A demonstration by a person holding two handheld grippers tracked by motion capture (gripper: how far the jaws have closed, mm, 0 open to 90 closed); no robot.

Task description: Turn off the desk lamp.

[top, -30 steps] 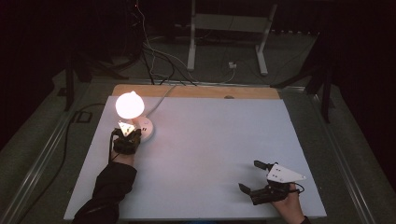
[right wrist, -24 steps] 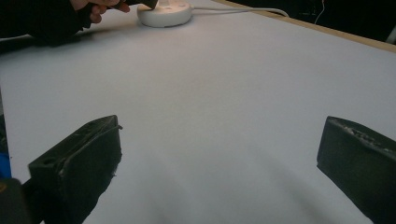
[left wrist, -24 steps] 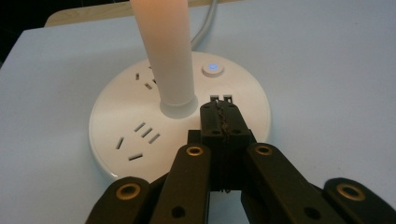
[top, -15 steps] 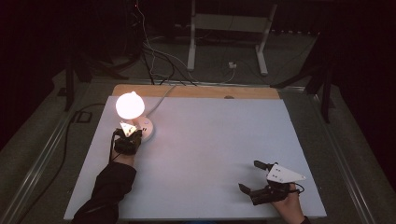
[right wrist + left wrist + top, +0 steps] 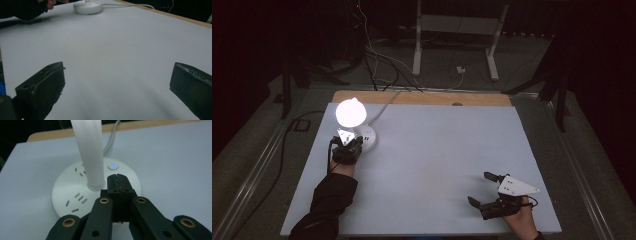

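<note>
No visible change btwn frames (lamp (image 5: 351, 113) lit, both hand-held grippers parked same spots).

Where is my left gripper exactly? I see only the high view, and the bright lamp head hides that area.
Observer: In the left gripper view, the left gripper has its jaws closed together, over the lamp base, beside the white stem.
Operator: Does it hold the stem?
Observer: No. The stem stands just left of the closed jaws in that view, not between them.
Operator: Is there a switch on the base?
Observer: Yes, a small round button glowing blue sits just beyond the jaw tips.
Operator: And the right gripper?
Observer: The right gripper has its jaws wide apart, with bare white table between them.
</note>
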